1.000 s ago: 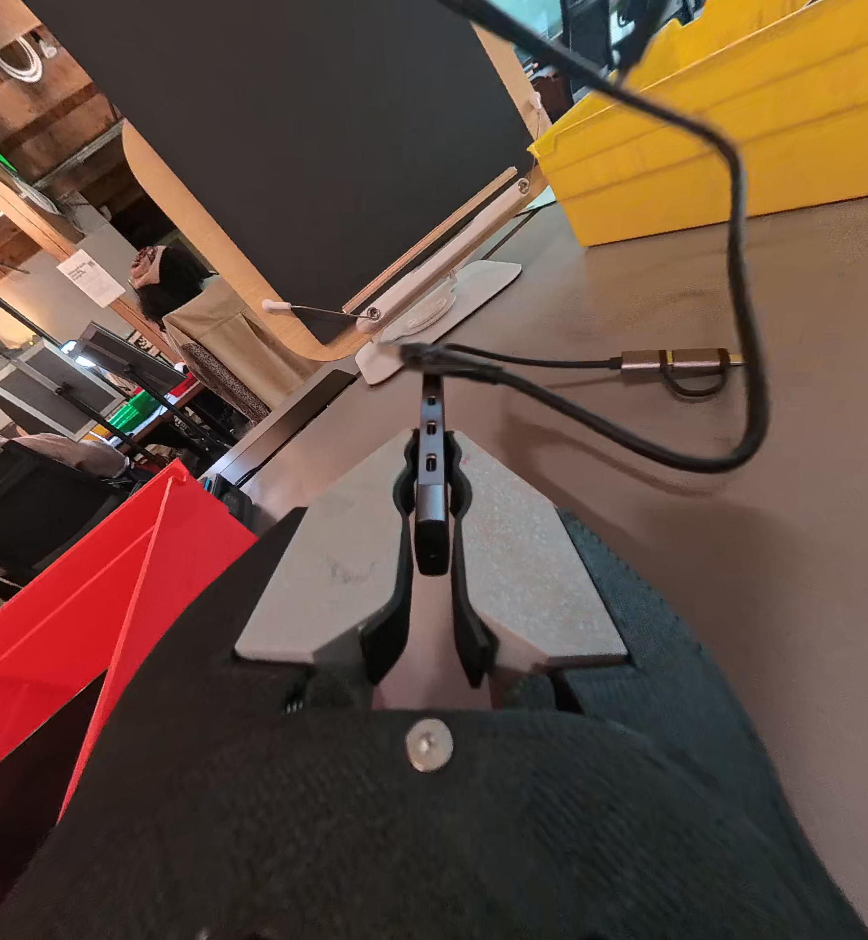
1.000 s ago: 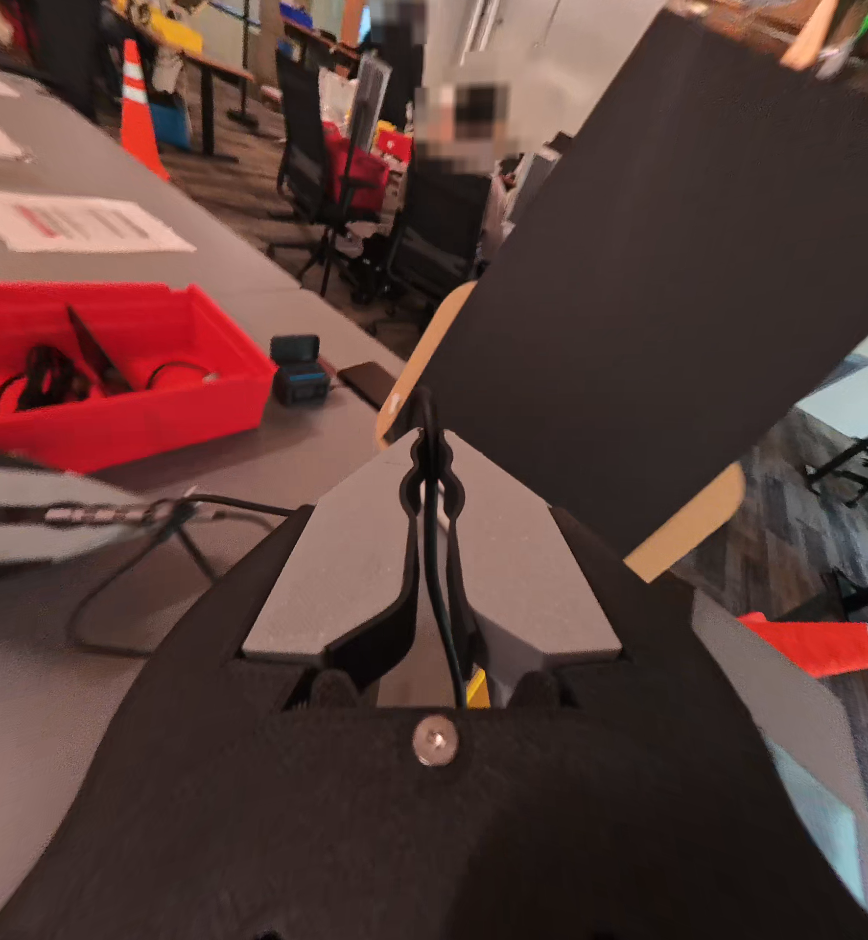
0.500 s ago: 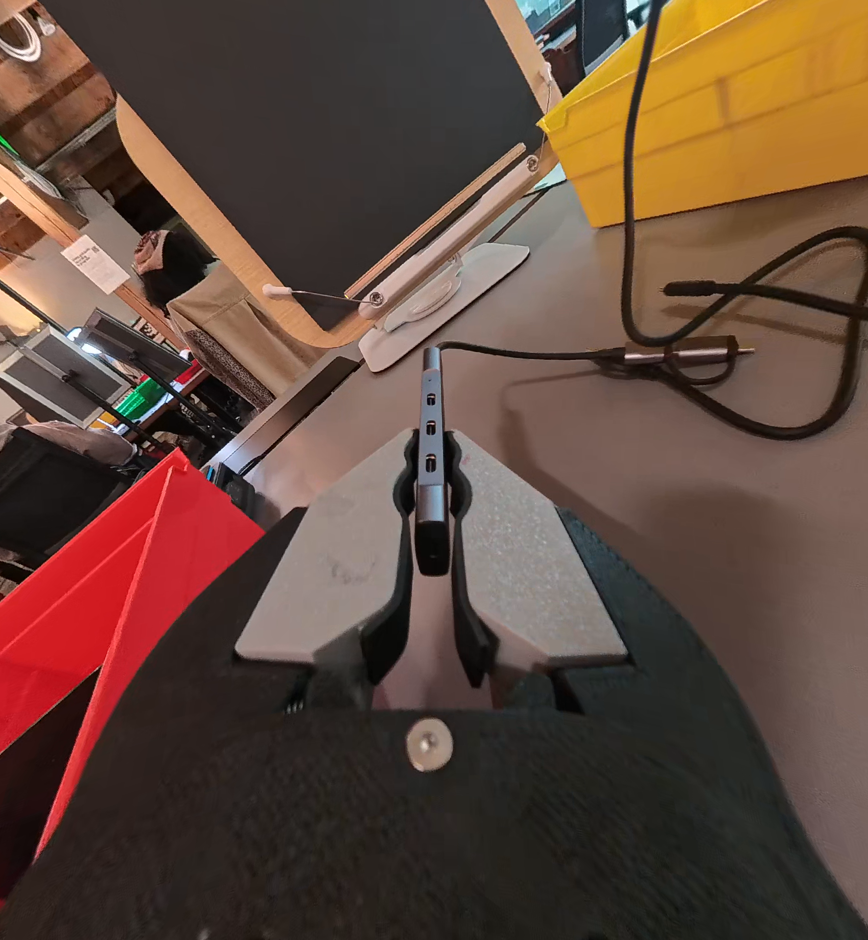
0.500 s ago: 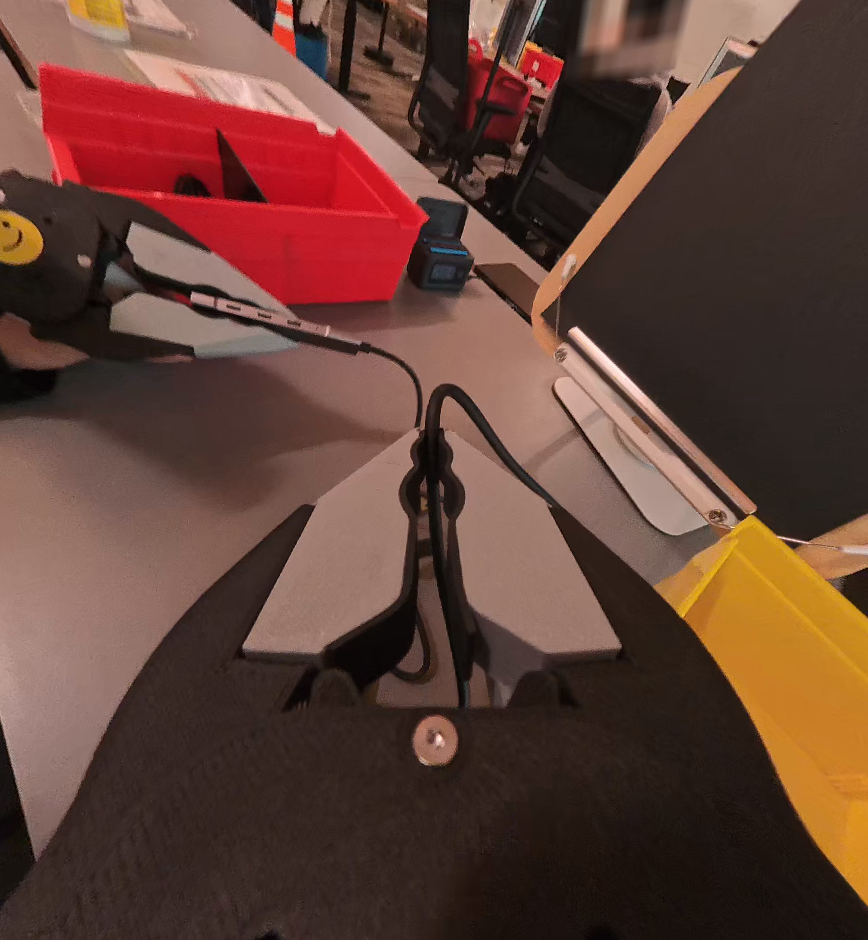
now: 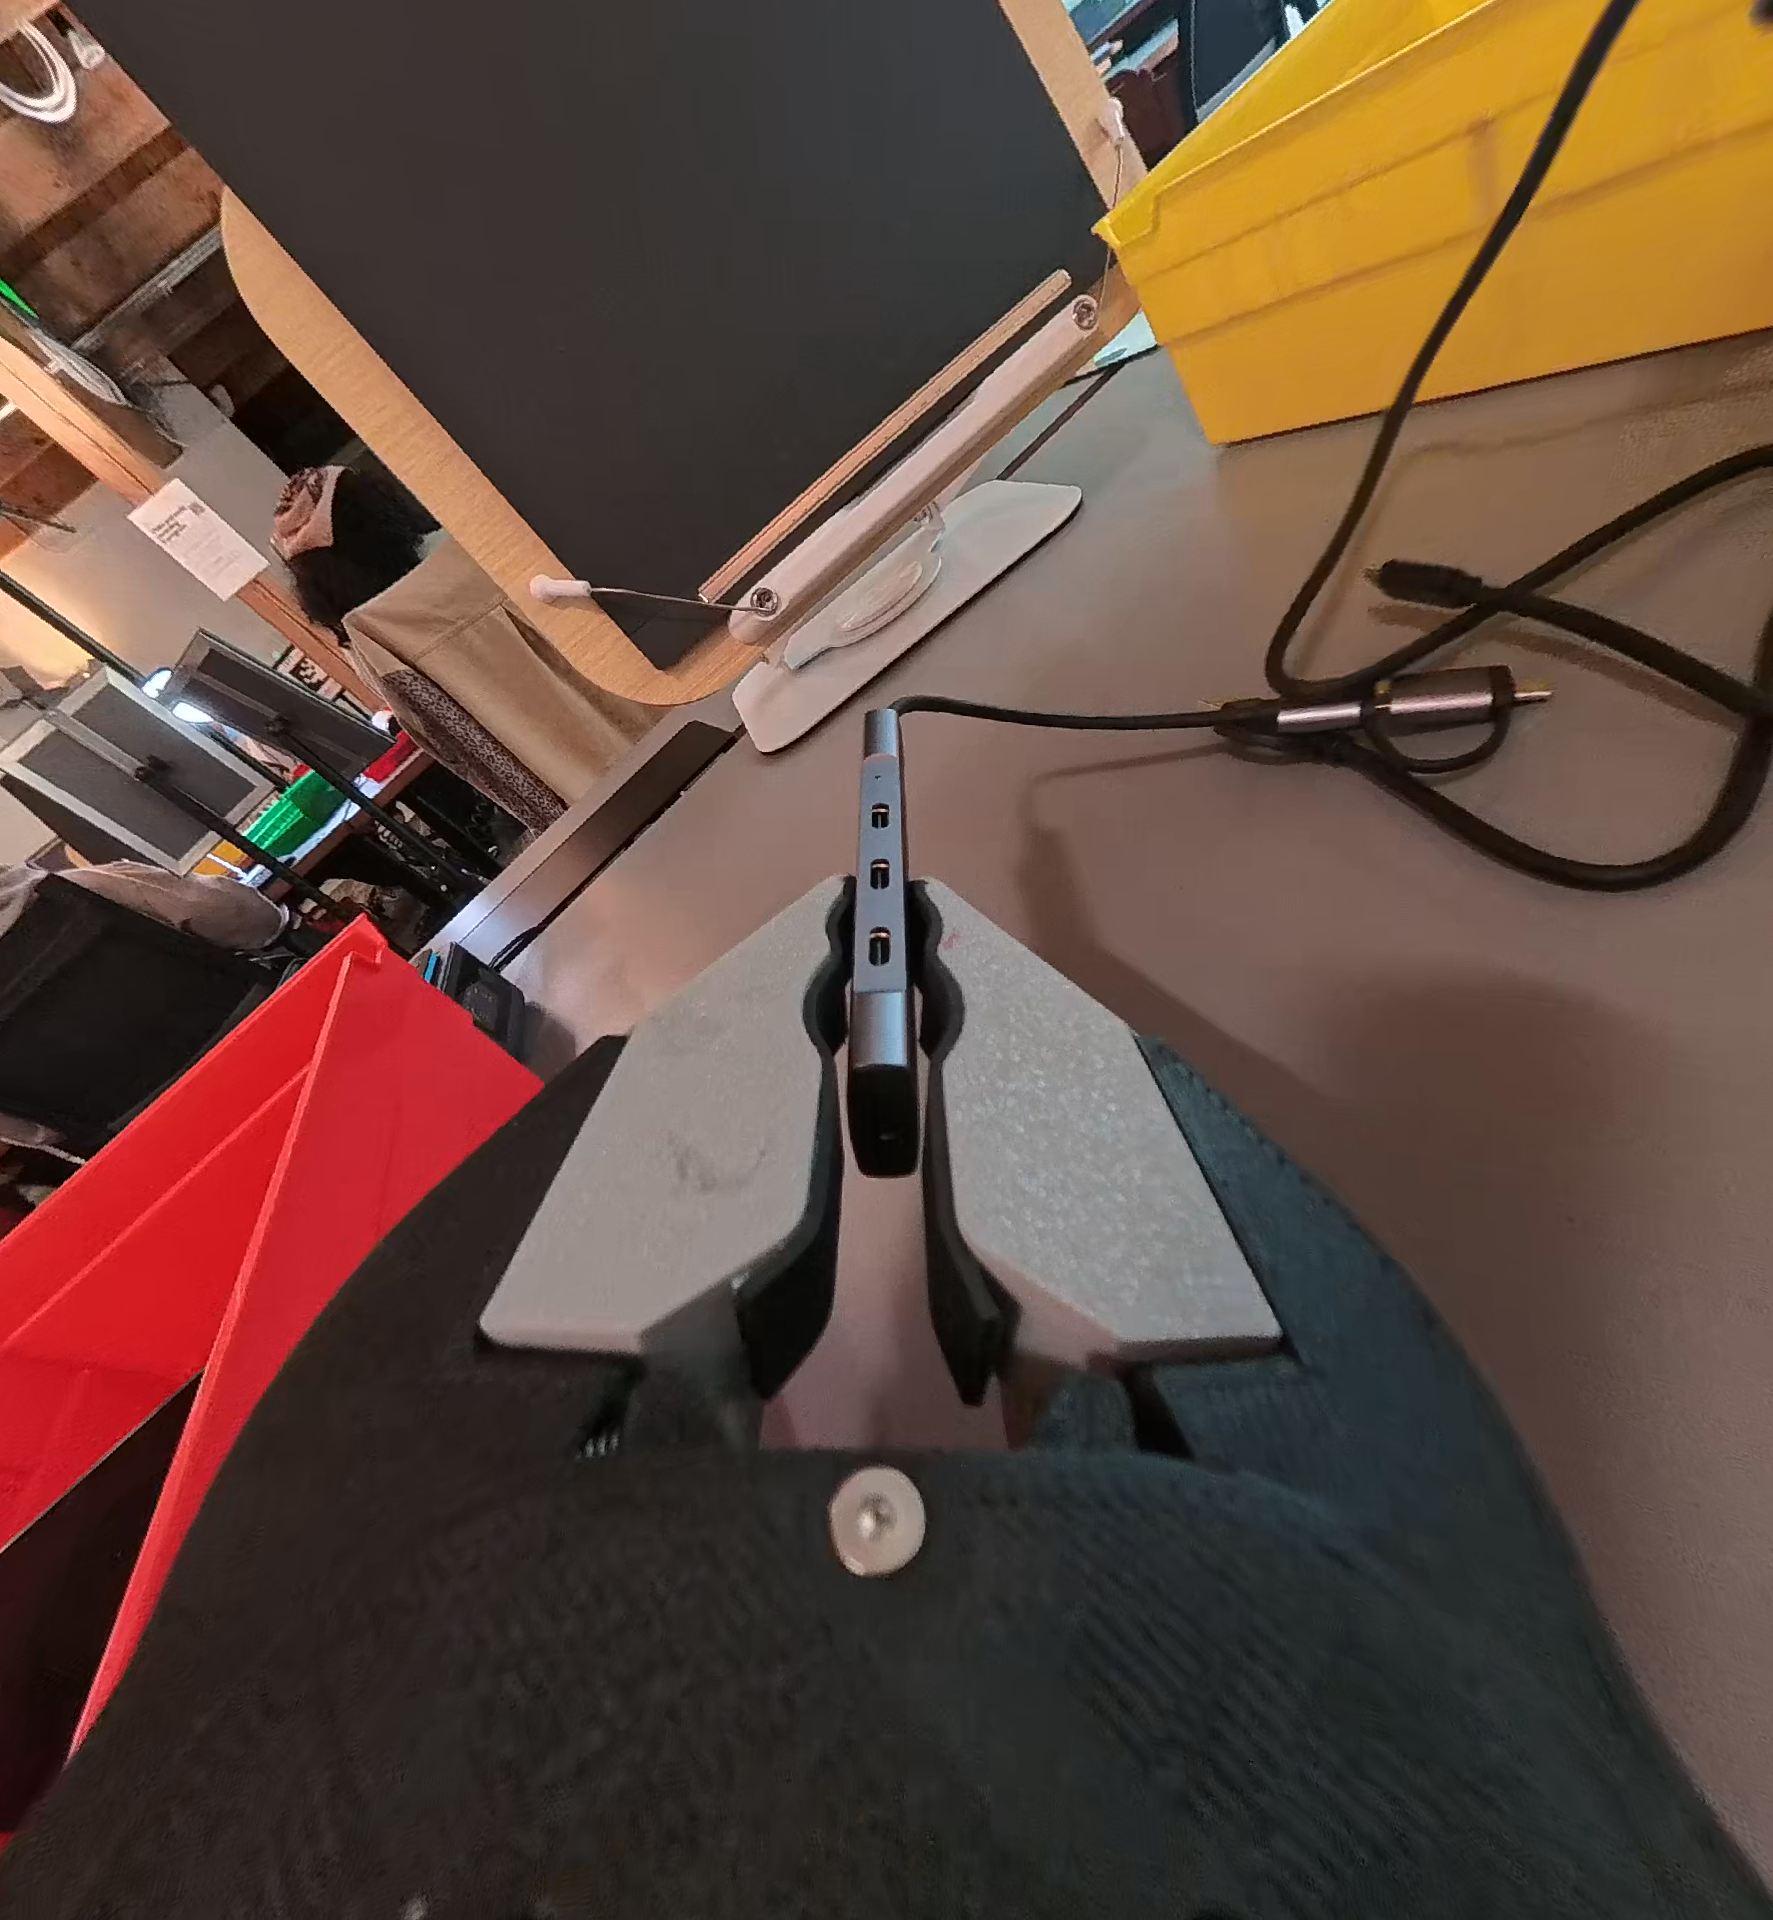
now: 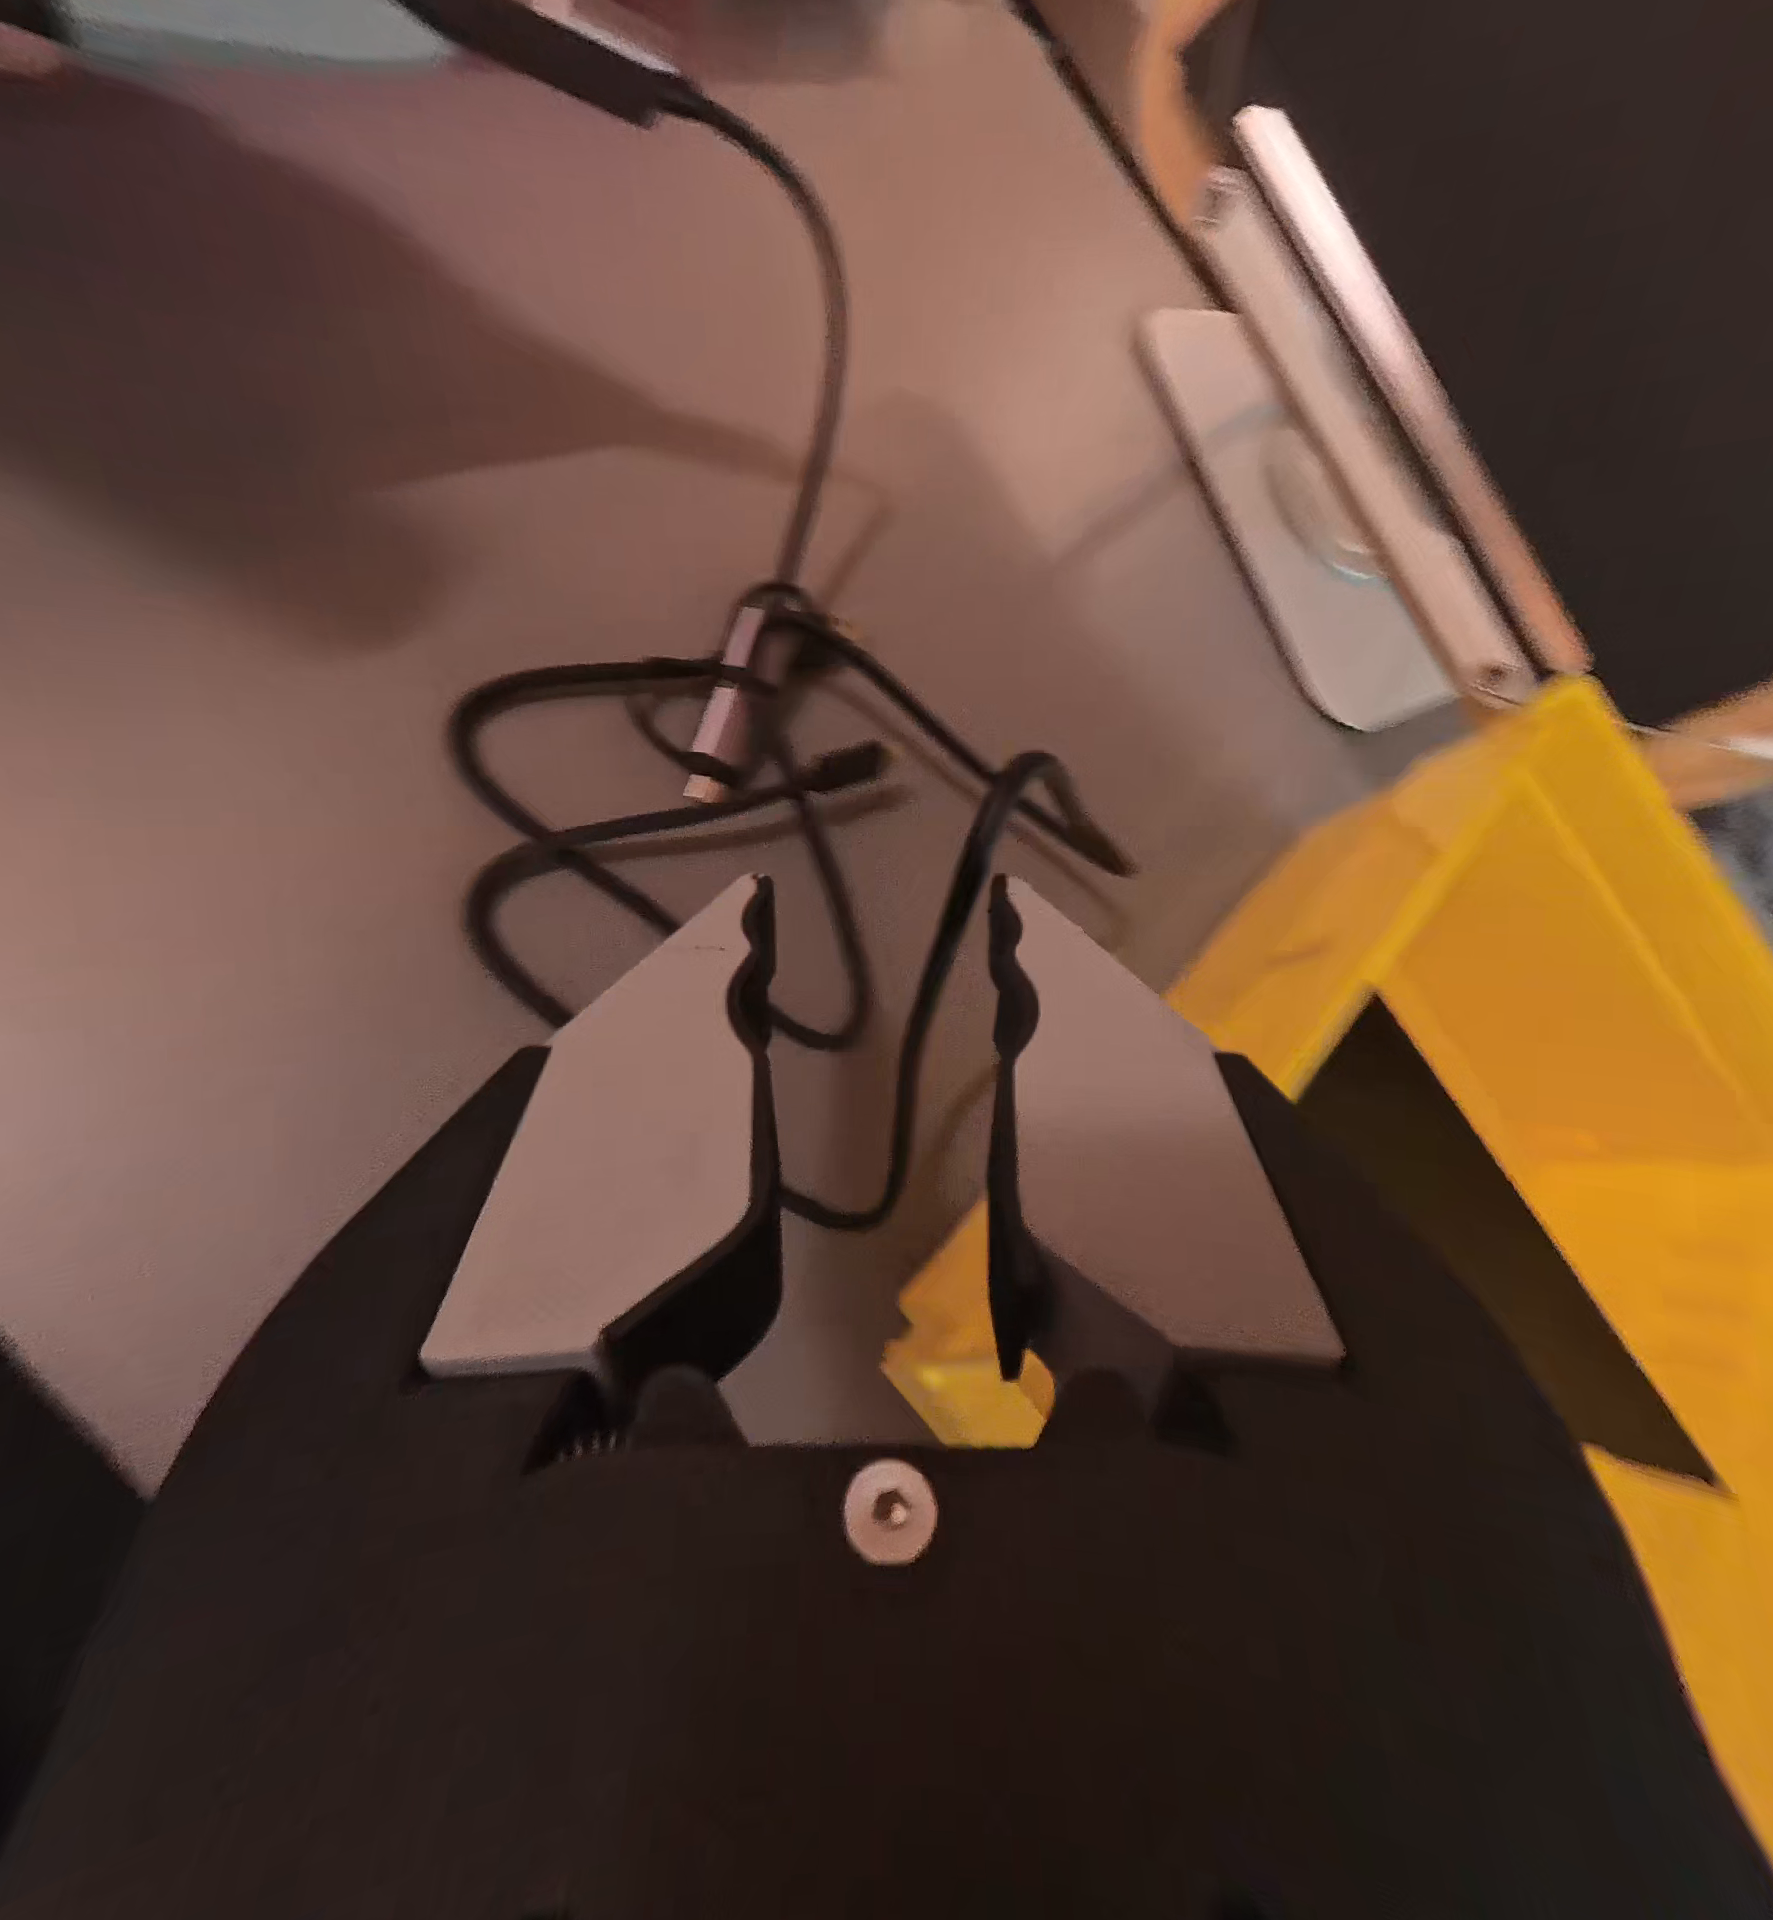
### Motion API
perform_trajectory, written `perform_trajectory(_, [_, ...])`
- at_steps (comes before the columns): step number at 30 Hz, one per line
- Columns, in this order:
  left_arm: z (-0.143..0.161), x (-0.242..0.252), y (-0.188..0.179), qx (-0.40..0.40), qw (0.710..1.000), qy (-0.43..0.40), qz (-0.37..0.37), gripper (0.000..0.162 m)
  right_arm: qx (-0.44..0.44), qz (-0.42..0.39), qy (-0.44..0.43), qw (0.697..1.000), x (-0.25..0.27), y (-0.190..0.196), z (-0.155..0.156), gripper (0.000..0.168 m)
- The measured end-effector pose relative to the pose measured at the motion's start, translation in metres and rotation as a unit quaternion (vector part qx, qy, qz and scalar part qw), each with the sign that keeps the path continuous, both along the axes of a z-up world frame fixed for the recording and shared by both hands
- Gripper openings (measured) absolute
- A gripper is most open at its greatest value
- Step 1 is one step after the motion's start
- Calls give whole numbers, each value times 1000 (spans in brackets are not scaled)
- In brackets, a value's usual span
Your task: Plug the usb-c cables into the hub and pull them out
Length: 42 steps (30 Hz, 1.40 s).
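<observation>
My left gripper (image 5: pixel 882 894) is shut on the slim grey hub (image 5: pixel 880 831), held on edge with three ports facing up. The hub's own lead runs right to a grey plug (image 5: pixel 1401 712) lying on the table. A black USB-C cable (image 5: pixel 1692 852) lies looped beside it, with one plug end (image 5: pixel 1422 582) free. In the right wrist view my right gripper (image 6: pixel 880 888) is open above the cable heap (image 6: pixel 570 831). A strand of black cable (image 6: pixel 923 1039) runs loose through the gap, close to the right finger. No cable is plugged into the ports that show.
A yellow bin (image 5: pixel 1484 229) stands at the back right and also shows right of my right gripper (image 6: pixel 1484 1039). A red bin (image 5: pixel 186 1247) is at the left. A dark board on a white stand (image 5: pixel 923 582) stands behind the hub. The tips of one gripper are about 20 centimeters away from the tips of the other.
My right gripper has opened, let go of the black cable and tilted down toward the table. The cable has dropped into a heap. My left gripper still holds the hub.
</observation>
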<state>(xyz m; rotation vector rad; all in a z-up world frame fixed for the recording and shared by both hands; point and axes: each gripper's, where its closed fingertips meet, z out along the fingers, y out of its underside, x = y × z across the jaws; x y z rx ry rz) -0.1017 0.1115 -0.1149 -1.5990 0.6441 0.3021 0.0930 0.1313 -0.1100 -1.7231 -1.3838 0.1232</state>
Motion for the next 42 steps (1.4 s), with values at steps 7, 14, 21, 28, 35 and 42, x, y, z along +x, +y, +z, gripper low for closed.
perform_trajectory(7, [0,0,0,0,1000,-1,-1,7,51,-56,72,995,11,2,55,50])
perform_trajectory(14, [2,1,-1,4,1000,-3,-6,7,-4,-34,98,995,-30,-20,23,11])
perform_trajectory(21, [4,2,-4,10,1000,-4,-13,7,-25,-106,55,993,-50,38,-41,8])
perform_trajectory(28, [6,5,-3,11,1000,-9,-24,7,-74,-133,61,987,-44,52,-73,29])
perform_trajectory(35, [-4,8,-1,-8,1000,10,-25,7,-149,-118,110,976,-50,49,-73,37])
perform_trajectory(42, [-5,11,-1,-8,999,19,-26,7,-152,-106,77,980,-54,49,-82,13])
